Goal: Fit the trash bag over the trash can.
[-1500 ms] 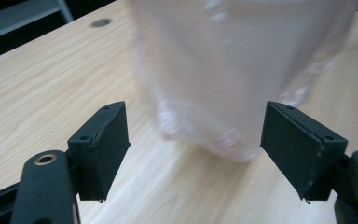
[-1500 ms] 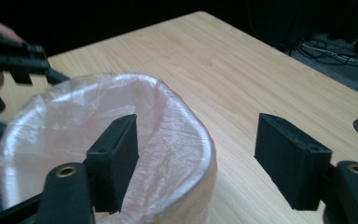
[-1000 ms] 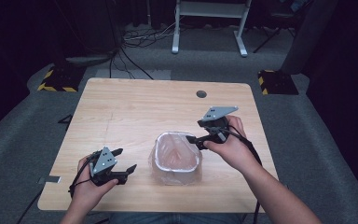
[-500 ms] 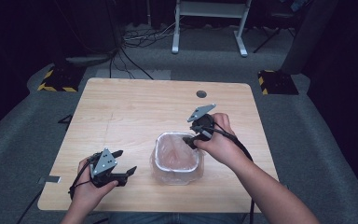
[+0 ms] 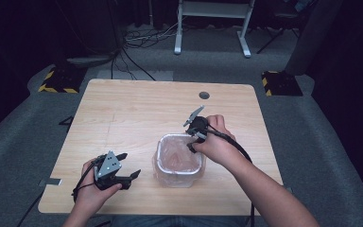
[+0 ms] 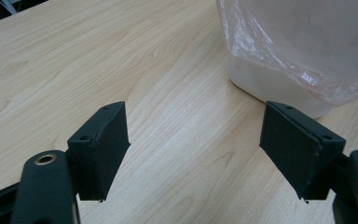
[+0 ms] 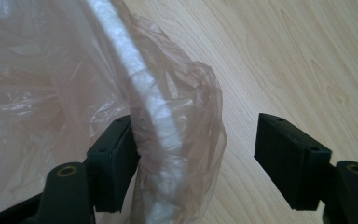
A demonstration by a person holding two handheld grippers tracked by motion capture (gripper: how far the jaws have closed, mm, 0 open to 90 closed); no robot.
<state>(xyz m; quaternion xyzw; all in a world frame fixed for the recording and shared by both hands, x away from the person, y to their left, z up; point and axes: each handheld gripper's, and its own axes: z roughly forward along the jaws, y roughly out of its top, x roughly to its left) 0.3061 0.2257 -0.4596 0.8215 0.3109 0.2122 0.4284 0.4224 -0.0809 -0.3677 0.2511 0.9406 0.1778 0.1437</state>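
A small white bin [image 5: 179,176] lined with a thin see-through plastic bag [image 5: 177,156] stands near the front middle of the wooden table [image 5: 137,109]. My right gripper [image 5: 194,142] points down at the bin's far right corner. In the right gripper view it [image 7: 196,163] is open and straddles the bag-covered rim [image 7: 158,126]: one jaw sits inside against the bag, the other outside over bare wood. My left gripper [image 5: 128,164] rests low to the left of the bin, open with nothing in it. In its own view the left gripper [image 6: 196,154] faces bare wood, with the bin [image 6: 279,88] at upper right.
A small dark round hole [image 5: 204,95] marks the table's far side. Beyond the table lie grey carpet, loose cables [image 5: 132,42], two yellow-and-black striped blocks [image 5: 59,80] and a white frame's legs [image 5: 212,23].
The right gripper has moved left and down from beside the bin to its far right rim, and its jaws now straddle that rim. The left gripper has stayed put.
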